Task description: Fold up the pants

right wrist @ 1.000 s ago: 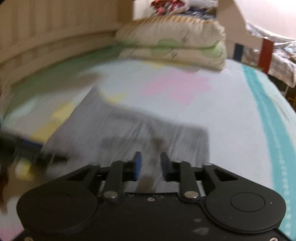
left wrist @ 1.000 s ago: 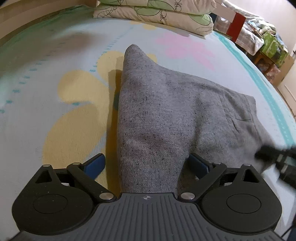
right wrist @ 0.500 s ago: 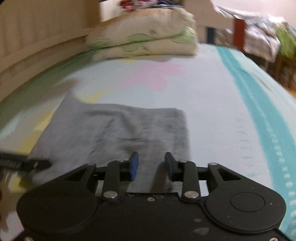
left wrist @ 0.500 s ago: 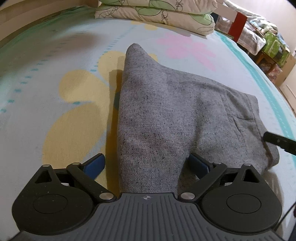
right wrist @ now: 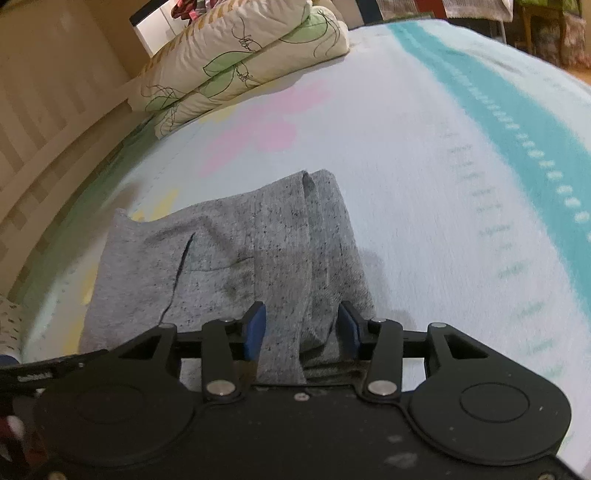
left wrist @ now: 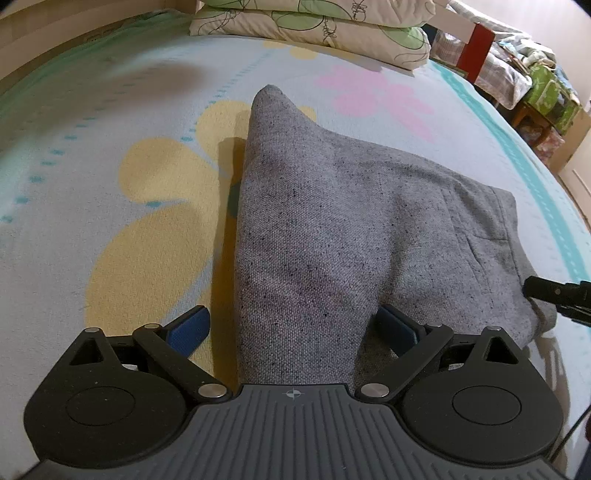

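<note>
Grey speckled pants (left wrist: 332,229) lie folded on the flowered bed sheet (left wrist: 110,166). My left gripper (left wrist: 293,326) is open wide, its blue pads on either side of the raised near-left fold of the pants. My right gripper (right wrist: 301,326) is open, its pads straddling the waistband end of the pants (right wrist: 236,254). A pocket slit shows in the right wrist view. The right gripper's finger (left wrist: 554,291) shows at the right edge of the left wrist view.
Stacked leaf-print pillows (left wrist: 314,18) lie at the head of the bed, also in the right wrist view (right wrist: 240,62). A wooden wall panel (right wrist: 48,110) runs along the left. Cluttered furniture (left wrist: 535,81) stands beyond the bed's right side.
My right gripper has swung to the waistband end, moved in close and opened wider around the cloth. The left gripper and the raised fold have stayed in place.
</note>
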Available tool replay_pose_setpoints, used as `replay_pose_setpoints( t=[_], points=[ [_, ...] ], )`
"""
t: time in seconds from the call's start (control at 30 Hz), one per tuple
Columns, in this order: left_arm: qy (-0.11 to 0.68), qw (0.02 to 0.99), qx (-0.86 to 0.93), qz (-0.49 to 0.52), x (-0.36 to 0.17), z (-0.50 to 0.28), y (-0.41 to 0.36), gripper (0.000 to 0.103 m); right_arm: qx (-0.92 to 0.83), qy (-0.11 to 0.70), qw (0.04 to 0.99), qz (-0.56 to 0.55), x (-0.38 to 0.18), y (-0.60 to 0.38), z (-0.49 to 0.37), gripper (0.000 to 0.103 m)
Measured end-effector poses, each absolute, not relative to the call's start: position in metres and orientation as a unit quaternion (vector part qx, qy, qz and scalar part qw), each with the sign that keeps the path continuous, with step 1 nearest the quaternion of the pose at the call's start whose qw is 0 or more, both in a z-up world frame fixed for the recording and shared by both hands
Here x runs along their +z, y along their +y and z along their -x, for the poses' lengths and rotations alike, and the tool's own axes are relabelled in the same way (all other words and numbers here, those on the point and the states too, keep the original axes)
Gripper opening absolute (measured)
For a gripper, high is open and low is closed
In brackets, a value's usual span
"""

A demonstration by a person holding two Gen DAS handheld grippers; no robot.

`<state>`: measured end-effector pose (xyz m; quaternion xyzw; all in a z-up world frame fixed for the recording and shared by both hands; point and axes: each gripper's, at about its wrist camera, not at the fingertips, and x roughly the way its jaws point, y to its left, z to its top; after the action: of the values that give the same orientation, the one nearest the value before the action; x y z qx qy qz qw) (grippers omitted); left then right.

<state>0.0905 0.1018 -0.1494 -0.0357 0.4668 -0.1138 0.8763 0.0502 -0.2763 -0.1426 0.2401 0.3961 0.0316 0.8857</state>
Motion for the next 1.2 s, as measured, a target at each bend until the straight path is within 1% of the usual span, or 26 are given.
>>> replay_pose_setpoints(
  t=[0.03, 0.07, 0.1, 0.13, 0.2, 0.27, 0.3, 0.37, 0.4, 0.43, 0.47, 0.53, 0.63, 0.77, 0.87, 0.9, 0.93, 1.07, 1.2],
  points=[
    [0.467, 0.876, -0.113, 0.036, -0.149, -0.090, 0.101, 0.099, 0.042, 0.399, 0.881, -0.252, -0.144, -0.278, -0.052, 0.045],
    [0.467, 0.876, -0.113, 0.036, -0.149, -0.091, 0.101, 0.099, 0.057, 0.402, 0.875, -0.262, -0.146, -0.279, -0.053, 0.039],
    [0.467, 0.876, -0.112, 0.036, -0.149, -0.091, 0.100, 0.099, 0.072, 0.404, 0.870, -0.272, -0.147, -0.277, -0.054, 0.014],
    [0.468, 0.876, -0.112, 0.036, -0.148, -0.091, 0.100, 0.099, 0.073, 0.402, 0.873, -0.266, -0.144, -0.275, -0.054, 0.014],
    [0.465, 0.877, -0.117, 0.036, -0.145, -0.091, 0.100, 0.097, 0.073, 0.391, 0.895, -0.200, -0.131, -0.262, -0.055, 0.012],
    [0.457, 0.880, -0.126, 0.027, -0.141, -0.089, 0.097, 0.097, 0.068, 0.360, 0.922, -0.128, -0.115, -0.251, -0.052, 0.012],
    [0.453, 0.882, -0.130, 0.020, -0.140, -0.088, 0.095, 0.097, 0.066, 0.362, 0.922, -0.123, -0.115, -0.250, -0.054, 0.012],
    [0.447, 0.883, -0.143, 0.015, -0.137, -0.085, 0.093, 0.097, 0.062, 0.399, 0.904, -0.139, -0.127, -0.255, -0.063, 0.013],
    [0.446, 0.882, -0.150, 0.018, -0.136, -0.085, 0.094, 0.097, 0.058, 0.409, 0.899, -0.145, -0.132, -0.256, -0.063, 0.016],
    [0.444, 0.882, -0.157, 0.022, -0.134, -0.085, 0.096, 0.097, 0.055, 0.406, 0.900, -0.148, -0.134, -0.257, -0.061, 0.024],
    [0.443, 0.882, -0.159, 0.027, -0.133, -0.086, 0.099, 0.097, 0.051, 0.396, 0.905, -0.147, -0.132, -0.258, -0.056, 0.029],
    [0.444, 0.881, -0.159, 0.036, -0.131, -0.092, 0.105, 0.097, 0.037, 0.378, 0.913, -0.146, -0.128, -0.263, -0.051, 0.045],
    [0.450, 0.878, -0.155, 0.047, -0.132, -0.107, 0.114, 0.097, 0.017, 0.360, 0.918, -0.165, -0.127, -0.279, -0.047, 0.053],
    [0.464, 0.870, -0.147, 0.080, -0.139, -0.125, 0.127, 0.097, 0.005, 0.370, 0.910, -0.185, -0.133, -0.297, -0.059, 0.057],
    [0.489, 0.853, -0.153, 0.101, -0.151, -0.139, 0.131, 0.098, 0.011, 0.376, 0.906, -0.192, -0.139, -0.304, -0.075, 0.061],
    [0.490, 0.852, -0.155, 0.100, -0.154, -0.142, 0.131, 0.101, 0.015, 0.381, 0.903, -0.198, -0.142, -0.306, -0.076, 0.062],
    [0.485, 0.855, -0.160, 0.094, -0.155, -0.142, 0.129, 0.102, 0.021, 0.387, 0.898, -0.206, -0.146, -0.307, -0.081, 0.062],
    [0.482, 0.856, -0.176, 0.062, -0.157, -0.148, 0.116, 0.102, 0.048, 0.396, 0.883, -0.246, -0.160, -0.306, -0.095, 0.065],
    [0.478, 0.855, -0.190, 0.062, -0.157, -0.160, 0.107, 0.102, 0.070, 0.383, 0.879, -0.276, -0.171, -0.303, -0.108, 0.071]
  ],
)
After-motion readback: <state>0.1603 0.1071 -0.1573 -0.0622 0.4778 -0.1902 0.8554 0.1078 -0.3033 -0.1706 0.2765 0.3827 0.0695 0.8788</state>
